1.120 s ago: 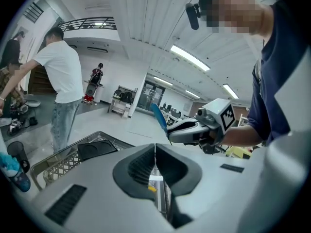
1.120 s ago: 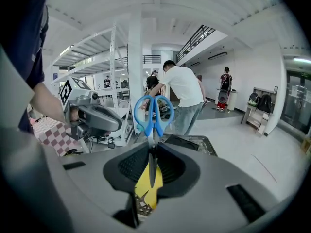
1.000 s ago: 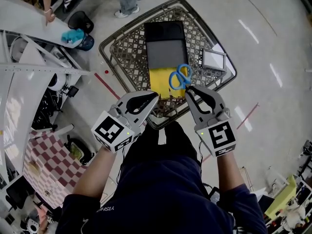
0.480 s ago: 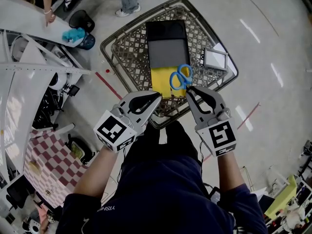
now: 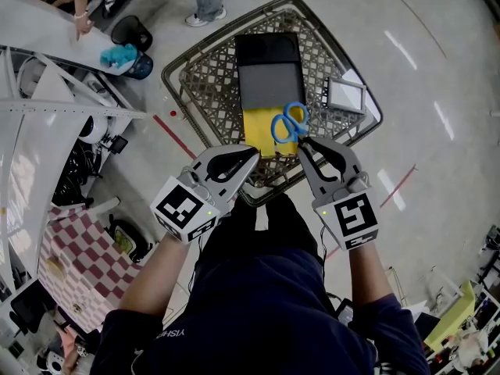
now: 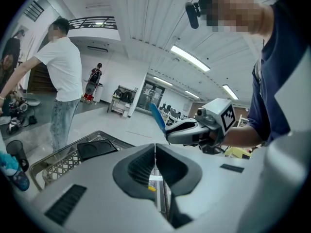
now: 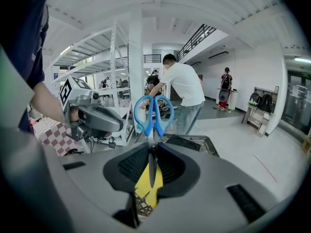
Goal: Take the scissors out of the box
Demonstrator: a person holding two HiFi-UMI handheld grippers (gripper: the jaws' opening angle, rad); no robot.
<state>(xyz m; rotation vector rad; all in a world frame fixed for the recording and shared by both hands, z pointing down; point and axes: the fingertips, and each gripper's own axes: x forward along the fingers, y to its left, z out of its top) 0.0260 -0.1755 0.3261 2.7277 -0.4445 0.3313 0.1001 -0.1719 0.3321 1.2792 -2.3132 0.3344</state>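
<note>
Blue scissors [image 7: 152, 129] between right gripper [image 7: 153, 145] fingers [image 7: 134, 164]

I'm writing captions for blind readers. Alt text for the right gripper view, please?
The right hand-held gripper clamps the blades of blue-handled scissors, handles up, over a wire basket. The left hand-held gripper is at left; a white-shirted person stands behind.

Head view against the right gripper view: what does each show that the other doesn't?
Only the head view shows the whole wire basket from above and the small framed panel at its edge. Only the right gripper view shows the scissors clamped by their blades between the right gripper's jaws, handles up. Both show the blue handles, the yellow sheet and the left gripper.
</note>
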